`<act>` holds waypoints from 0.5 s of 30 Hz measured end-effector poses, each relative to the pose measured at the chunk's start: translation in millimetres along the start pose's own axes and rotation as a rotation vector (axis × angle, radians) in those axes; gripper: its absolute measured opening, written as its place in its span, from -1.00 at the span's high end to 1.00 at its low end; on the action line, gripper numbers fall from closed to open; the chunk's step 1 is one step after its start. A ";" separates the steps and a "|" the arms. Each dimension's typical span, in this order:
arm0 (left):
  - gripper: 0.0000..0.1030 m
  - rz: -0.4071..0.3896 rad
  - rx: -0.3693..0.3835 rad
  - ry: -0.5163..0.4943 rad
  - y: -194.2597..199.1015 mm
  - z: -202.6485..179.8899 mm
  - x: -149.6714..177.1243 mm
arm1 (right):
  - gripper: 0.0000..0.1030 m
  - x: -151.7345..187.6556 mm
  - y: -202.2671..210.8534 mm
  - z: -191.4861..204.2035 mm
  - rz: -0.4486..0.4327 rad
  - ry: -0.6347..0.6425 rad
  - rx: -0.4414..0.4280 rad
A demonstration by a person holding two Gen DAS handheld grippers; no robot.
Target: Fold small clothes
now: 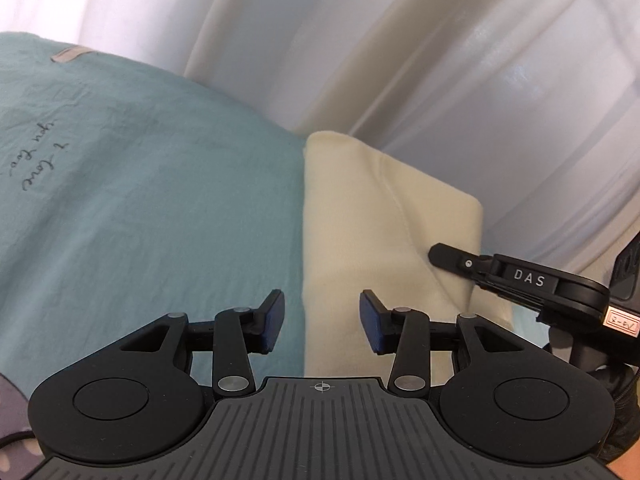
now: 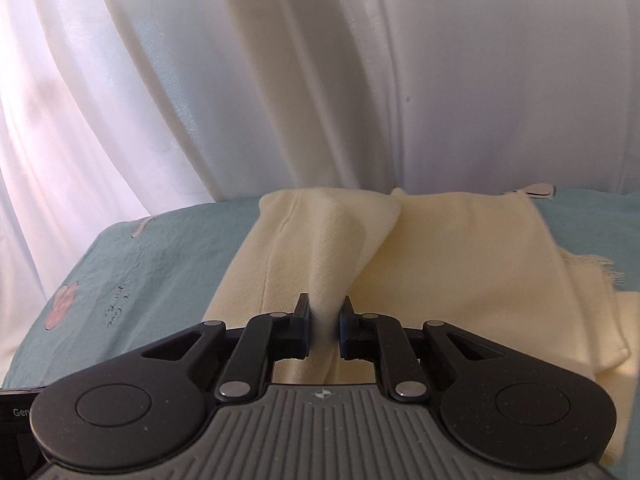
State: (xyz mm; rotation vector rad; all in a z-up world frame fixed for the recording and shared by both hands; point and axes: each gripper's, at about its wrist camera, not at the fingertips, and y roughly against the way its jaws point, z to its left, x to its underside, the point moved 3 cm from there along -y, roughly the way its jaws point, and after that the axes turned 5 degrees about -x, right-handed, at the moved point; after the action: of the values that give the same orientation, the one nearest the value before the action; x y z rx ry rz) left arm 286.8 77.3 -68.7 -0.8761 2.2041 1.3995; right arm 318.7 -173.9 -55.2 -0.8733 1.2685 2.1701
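Pinch already made – right gripper [image 2: 324, 330] clamped on a raised ridge of the cream garment [image 2: 460, 264], pads biting cloth. Left gripper [image 1: 322, 322] parted and empty, hovering over the garment's near left edge. Partly doubled over on the teal sheet [image 1: 160, 200] before the curtain [image 2: 280, 60] – likely mid-fold, flattening still to do

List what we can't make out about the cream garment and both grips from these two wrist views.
- Cream garment: type unclear; right wrist view, near part hidden by the right gripper, whose jaws pinch a raised fold.
- Left wrist view: garment's near edge hidden behind the left gripper; jaws open, nothing between.
- Script on teal sheet: upside down, partly illegible.
- Sheer curtain: whatever is behind is washed out.
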 end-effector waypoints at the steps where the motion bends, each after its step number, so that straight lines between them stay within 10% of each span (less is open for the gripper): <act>1: 0.15 0.019 0.010 -0.004 -6.7 -4.0 2.9 | 0.77 3.1 0.7 -5.9 0.008 -0.005 0.023; 5: 0.08 0.086 0.069 -0.006 -29.2 -16.4 11.8 | 0.75 13.4 -3.7 -38.7 0.047 -0.065 0.072; 11: 0.00 0.104 0.074 -0.013 -38.2 -18.9 15.0 | 0.20 12.8 -10.5 -66.5 0.035 -0.361 -0.159; 15: -0.03 0.105 0.074 -0.019 -41.0 -18.5 17.4 | 0.29 12.1 -23.9 -61.5 0.045 -0.389 -0.186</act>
State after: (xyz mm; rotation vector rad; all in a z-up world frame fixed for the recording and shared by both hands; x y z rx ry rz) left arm 302.2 42.8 -98.7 -0.7278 2.3015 1.3579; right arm 344.0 -216.4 -100.6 -0.4573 0.9151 2.3739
